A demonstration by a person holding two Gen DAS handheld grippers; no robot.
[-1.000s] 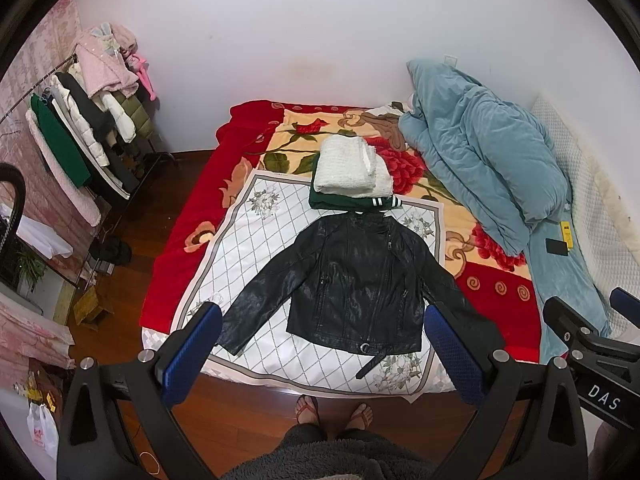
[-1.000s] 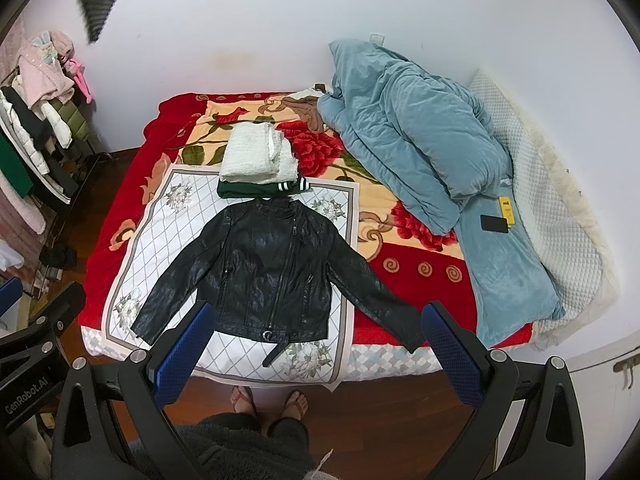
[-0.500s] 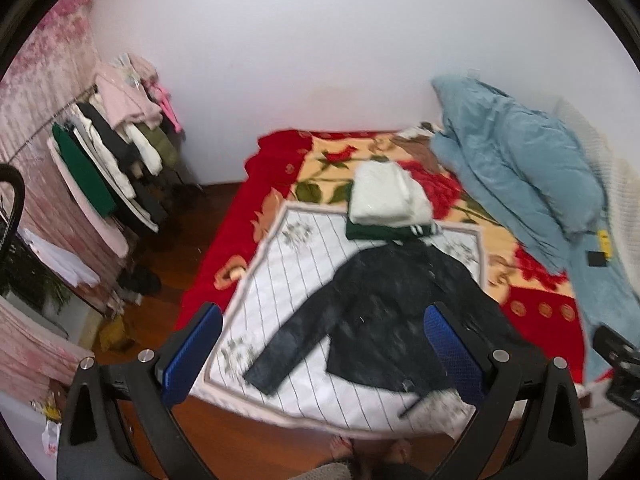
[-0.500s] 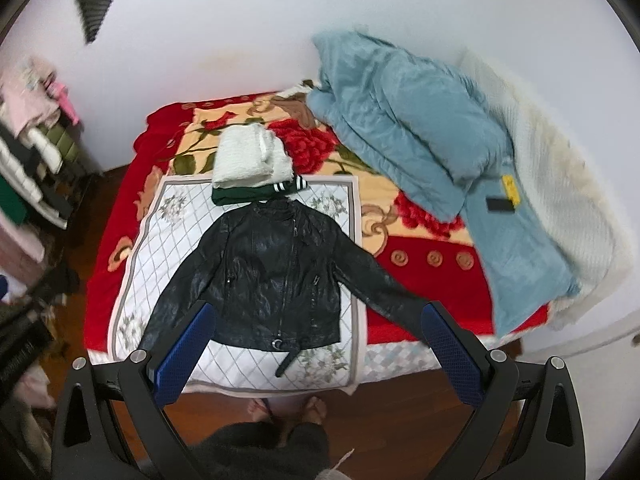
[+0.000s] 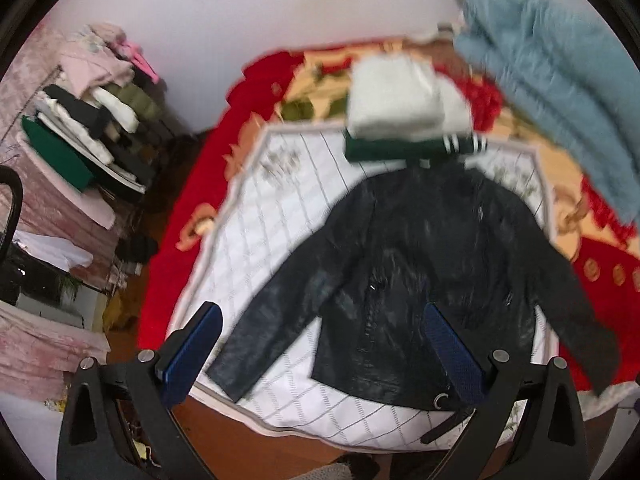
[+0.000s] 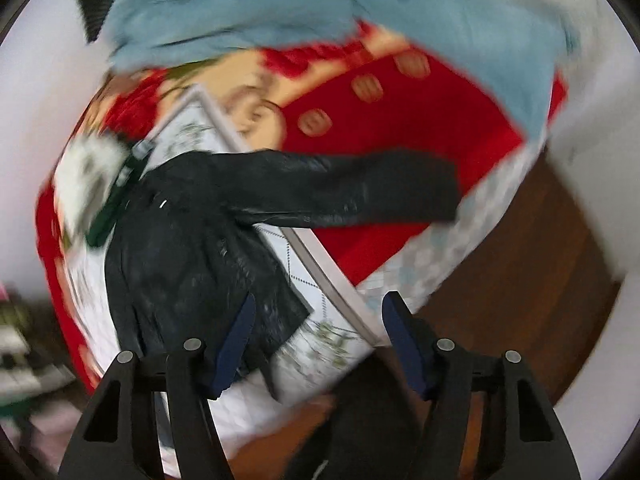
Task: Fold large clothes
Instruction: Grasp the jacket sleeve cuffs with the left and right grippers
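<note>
The jacket (image 5: pixel 420 272) lies flat on the bed (image 5: pixel 256 208), collar far, hem near, sleeves spread left and right. The left gripper (image 5: pixel 324 354) hangs released over the left sleeve and hem. The right gripper (image 6: pixel 316 344), also released and holding nothing, sits at the near right hem corner; the right sleeve (image 6: pixel 344 188) runs rightward beyond it, so this gripper is nearer it.

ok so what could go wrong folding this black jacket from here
The black jacket has one sleeve lying near the bed's edge, so it might slide off. The folded stack touches the collar and could topple. Both views are blurred, so the open right hand-held gripper may miss.
</note>
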